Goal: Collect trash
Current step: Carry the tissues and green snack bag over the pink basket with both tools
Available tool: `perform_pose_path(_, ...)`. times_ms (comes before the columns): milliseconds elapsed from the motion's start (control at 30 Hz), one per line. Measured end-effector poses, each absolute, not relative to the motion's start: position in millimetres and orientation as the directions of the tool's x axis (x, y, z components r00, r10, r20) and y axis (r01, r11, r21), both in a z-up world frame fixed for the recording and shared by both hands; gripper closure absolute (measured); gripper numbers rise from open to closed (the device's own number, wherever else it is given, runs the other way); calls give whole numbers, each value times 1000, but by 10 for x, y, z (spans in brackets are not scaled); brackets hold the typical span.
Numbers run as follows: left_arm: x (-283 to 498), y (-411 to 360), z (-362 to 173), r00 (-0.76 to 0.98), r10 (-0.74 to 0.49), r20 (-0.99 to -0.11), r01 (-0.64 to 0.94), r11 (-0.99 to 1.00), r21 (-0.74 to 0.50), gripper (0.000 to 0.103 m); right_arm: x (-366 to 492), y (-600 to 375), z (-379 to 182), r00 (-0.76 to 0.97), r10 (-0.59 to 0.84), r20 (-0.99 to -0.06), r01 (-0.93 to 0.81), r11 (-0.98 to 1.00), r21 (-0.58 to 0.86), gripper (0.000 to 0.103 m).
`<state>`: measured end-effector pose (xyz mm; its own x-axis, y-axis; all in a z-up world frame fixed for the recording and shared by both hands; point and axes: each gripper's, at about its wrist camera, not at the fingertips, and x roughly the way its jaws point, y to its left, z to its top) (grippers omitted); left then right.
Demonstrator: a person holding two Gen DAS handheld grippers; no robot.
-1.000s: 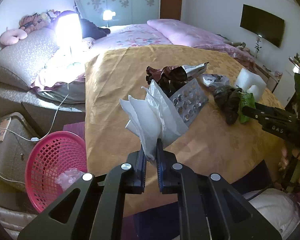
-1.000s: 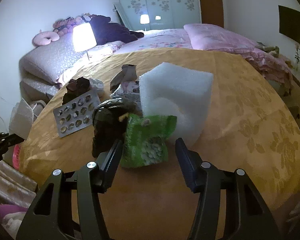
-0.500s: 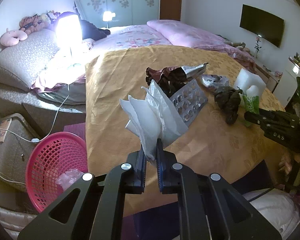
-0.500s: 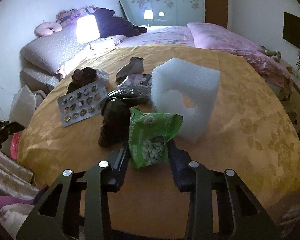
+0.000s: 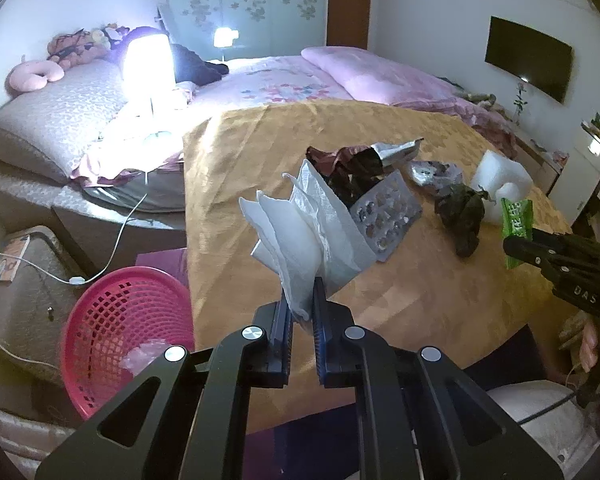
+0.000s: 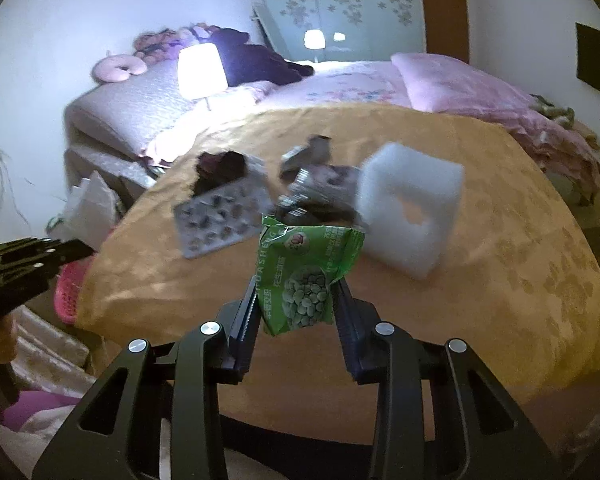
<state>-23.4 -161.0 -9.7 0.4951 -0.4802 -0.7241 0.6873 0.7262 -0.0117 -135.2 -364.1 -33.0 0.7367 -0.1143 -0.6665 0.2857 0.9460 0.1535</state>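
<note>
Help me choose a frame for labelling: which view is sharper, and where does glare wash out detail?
Left wrist view: sharp; the white tissue and blister tray read clearly, though the lit lamp blows out. Right wrist view: motion-blurred background, foam block smeared, only the green snack packet crisp; its lamp also glares.

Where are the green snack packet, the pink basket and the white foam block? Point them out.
green snack packet (image 6: 306, 276): right wrist view, printed front.
pink basket (image 5: 112, 320): left wrist view, mesh inner wall.
white foam block (image 6: 410, 204): right wrist view, front face.
</note>
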Motion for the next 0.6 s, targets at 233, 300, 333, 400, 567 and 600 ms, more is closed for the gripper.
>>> perform_pose_path(233,-240,-1492,-51,526,-454,-719,662,750,11,95,-1186,-3478,-240,761,-69,-645,229,959,168,68)
perform_pose_path(300,-222,-1426,-38,541,-441,-716,648,762,21,95,-1117,-3420,-219,766,-54,-641,209,963,169,68)
perform_pose_path(333,-208,-1380,-28,549,-433,-715,637,770,22,95,-1094,-3384,-216,767,-48,-639,201,965,170,68)
perform_pose_path(400,-172,-1295,-12,562,-415,-715,616,787,27,95,-1034,-3326,-204,771,-34,-636,184,968,172,68)
perform_pose_path(567,-70,-1022,-14,592,-353,-724,540,841,31,95,-854,-3117,-154,781,10,-625,126,977,173,68)
perform_pose_path(600,-40,-942,-20,604,-331,-725,512,858,35,95,-805,-3060,-139,782,21,-622,111,979,172,68)
